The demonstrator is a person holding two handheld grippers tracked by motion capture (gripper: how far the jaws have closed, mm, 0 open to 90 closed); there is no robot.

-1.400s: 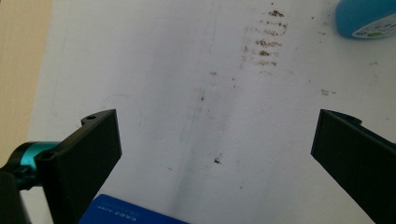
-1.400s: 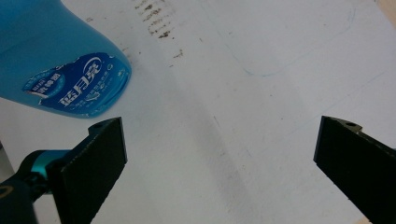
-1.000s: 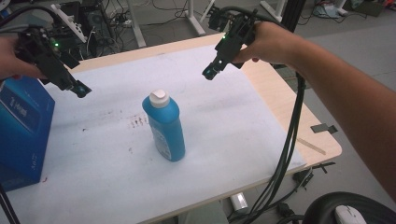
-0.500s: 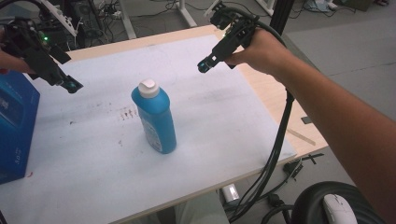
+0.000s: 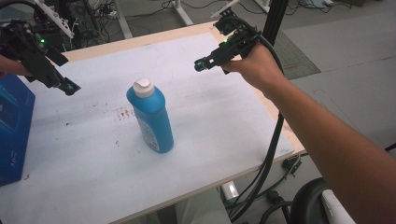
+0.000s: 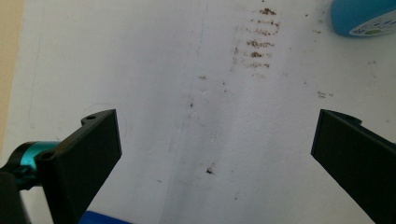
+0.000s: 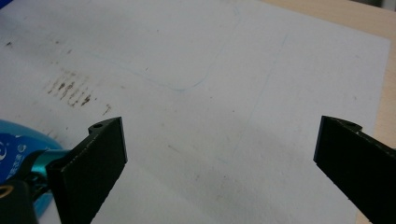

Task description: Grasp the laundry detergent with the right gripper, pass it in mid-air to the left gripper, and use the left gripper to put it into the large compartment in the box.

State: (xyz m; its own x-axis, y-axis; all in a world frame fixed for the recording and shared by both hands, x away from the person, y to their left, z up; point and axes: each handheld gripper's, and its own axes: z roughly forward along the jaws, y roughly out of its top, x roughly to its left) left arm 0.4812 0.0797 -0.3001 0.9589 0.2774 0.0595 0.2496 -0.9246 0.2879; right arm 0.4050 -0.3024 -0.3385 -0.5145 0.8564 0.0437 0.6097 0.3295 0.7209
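Note:
A blue bottle (image 5: 152, 116) with a white cap stands upright near the middle of the white-covered table (image 5: 219, 121). My left gripper (image 5: 70, 87) hovers above the table to the bottle's left, open, nothing between its jaws; its own view (image 6: 215, 144) catches the bottle's base (image 6: 362, 18) at top right. My right gripper (image 5: 200, 64) is held in the air to the bottle's right and farther back, open and empty. In the right gripper view (image 7: 219, 149) the bottle (image 7: 18, 149) lies at the left edge, partly hidden behind the left jaw.
A blue box (image 5: 11, 130) sits at the table's left edge. Brown smudges (image 5: 122, 113) mark the white sheet beside the bottle. Black cables (image 5: 266, 163) hang off the right edge. A black pole (image 5: 276, 18) stands behind the right gripper.
The high view has shifted, so the bottle and table sit lower and farther left. Both grippers stay open and raised on either side of the bottle.

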